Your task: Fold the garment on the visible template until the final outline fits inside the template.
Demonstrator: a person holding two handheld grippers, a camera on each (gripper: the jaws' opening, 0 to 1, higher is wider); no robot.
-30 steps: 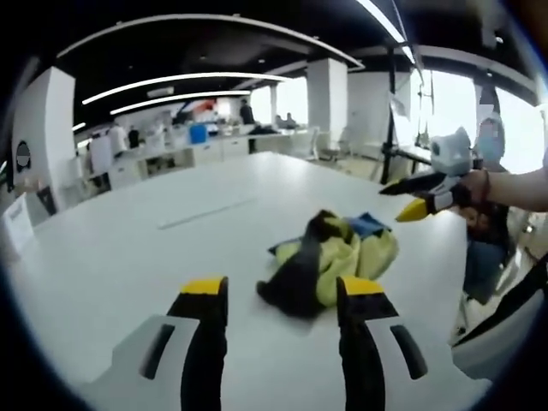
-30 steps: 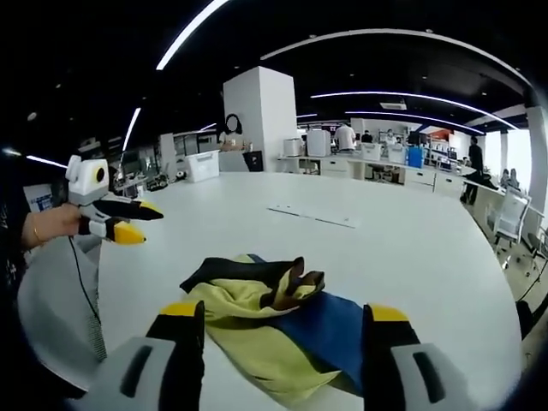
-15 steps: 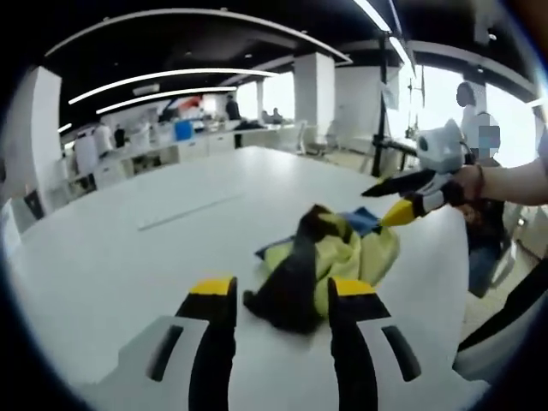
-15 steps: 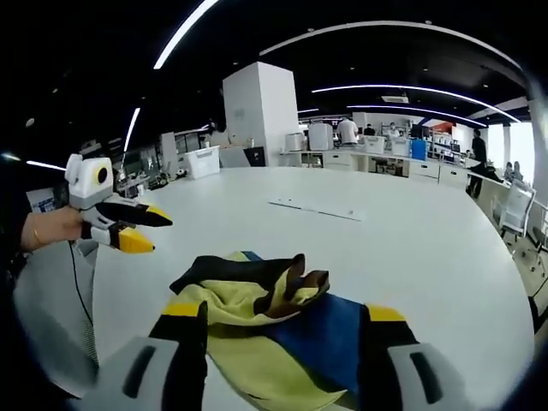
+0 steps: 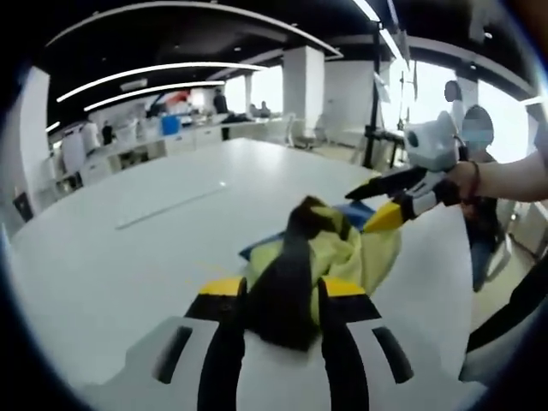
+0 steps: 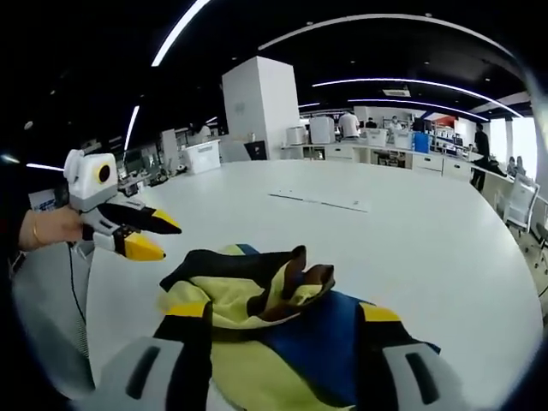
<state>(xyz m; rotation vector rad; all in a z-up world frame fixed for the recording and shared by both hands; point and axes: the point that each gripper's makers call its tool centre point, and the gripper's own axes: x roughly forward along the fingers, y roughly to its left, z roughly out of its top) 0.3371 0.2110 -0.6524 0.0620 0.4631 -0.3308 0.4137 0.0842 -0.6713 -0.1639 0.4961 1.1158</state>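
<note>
A crumpled garment (image 5: 330, 253) in yellow, black and blue lies in a heap on the white table (image 5: 103, 257). My left gripper (image 5: 282, 291) is open, and the garment's black near edge sits between its yellow-tipped jaws. Held by a hand, the right gripper (image 5: 377, 205) comes in from the right, open, with its tips just over the heap's far side. In the right gripper view the garment (image 6: 257, 295) spreads between and beyond the open jaws of my right gripper (image 6: 281, 312). The left gripper (image 6: 154, 235) shows at the left, open, close to the black edge.
A thin pale strip (image 5: 171, 205) lies flat on the table beyond the garment, also seen as a strip (image 6: 321, 201) in the right gripper view. White pillars, desks with people and an office chair (image 6: 518, 214) stand beyond the table's edge. A person stands behind the right gripper.
Both grippers have moved closer to the garment. The black edge now lies between the left jaws, and the right gripper's tips have come down over the heap.
</note>
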